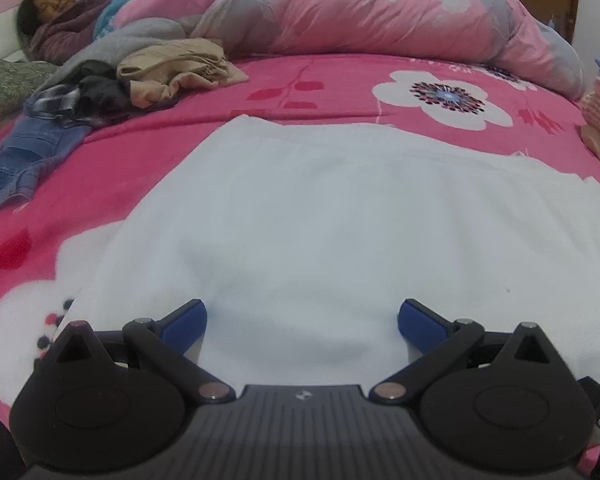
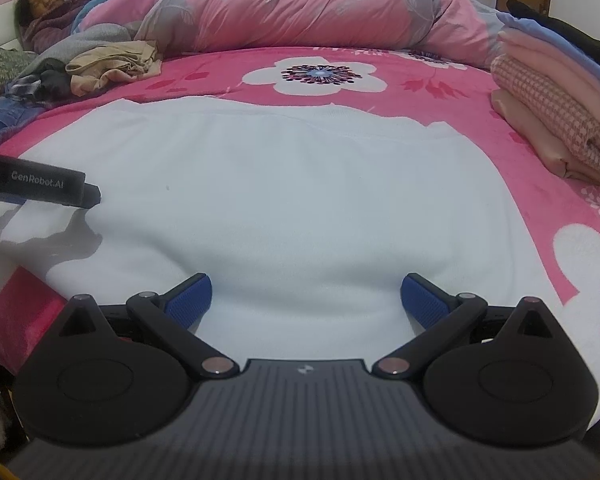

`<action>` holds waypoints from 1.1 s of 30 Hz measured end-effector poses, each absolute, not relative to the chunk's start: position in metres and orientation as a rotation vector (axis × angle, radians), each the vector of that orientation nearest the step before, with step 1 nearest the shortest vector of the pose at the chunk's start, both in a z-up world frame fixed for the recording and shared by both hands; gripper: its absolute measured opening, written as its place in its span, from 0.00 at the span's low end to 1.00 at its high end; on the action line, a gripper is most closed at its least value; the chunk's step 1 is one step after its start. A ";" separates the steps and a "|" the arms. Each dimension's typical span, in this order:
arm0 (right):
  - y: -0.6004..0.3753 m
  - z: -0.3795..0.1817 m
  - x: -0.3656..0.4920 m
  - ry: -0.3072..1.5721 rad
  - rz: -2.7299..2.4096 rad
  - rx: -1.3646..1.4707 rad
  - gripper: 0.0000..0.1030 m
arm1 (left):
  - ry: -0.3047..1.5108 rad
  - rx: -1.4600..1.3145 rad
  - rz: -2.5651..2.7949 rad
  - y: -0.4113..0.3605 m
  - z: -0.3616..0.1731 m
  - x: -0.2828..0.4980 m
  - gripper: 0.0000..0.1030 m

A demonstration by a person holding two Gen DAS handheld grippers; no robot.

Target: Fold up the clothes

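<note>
Your left gripper (image 1: pixel 302 322) and right gripper (image 2: pixel 306 298) both sit spread wide, pinching nothing, at the near edge of the white garment (image 2: pixel 284 184) lying flat on the pink bedspread (image 2: pixel 440 80). Folded stack (image 2: pixel 560 120) at 2 o'clock, unfolded pile (image 1: pixel 140 76) at 10 o'clock.

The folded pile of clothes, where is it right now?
In the right wrist view the folded pile of clothes sits on the bed's right edge, right of the white garment, below the rolled pink quilt.
</note>
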State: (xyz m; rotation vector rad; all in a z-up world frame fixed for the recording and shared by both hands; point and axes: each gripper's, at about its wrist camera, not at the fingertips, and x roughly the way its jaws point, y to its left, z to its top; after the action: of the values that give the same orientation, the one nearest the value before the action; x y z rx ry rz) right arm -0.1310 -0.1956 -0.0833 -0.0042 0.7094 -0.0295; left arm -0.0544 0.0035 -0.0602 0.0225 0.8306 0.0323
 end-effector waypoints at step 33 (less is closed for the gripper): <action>-0.202 -0.081 -0.128 0.699 -0.062 0.049 0.99 | 0.612 -0.299 -0.040 0.124 -0.057 -0.139 0.88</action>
State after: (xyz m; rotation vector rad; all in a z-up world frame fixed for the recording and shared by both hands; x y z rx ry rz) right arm -0.1284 -0.2017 -0.0812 0.0494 0.6992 -0.0625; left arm -0.1385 0.1240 -0.0574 -0.2987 0.6119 -0.0403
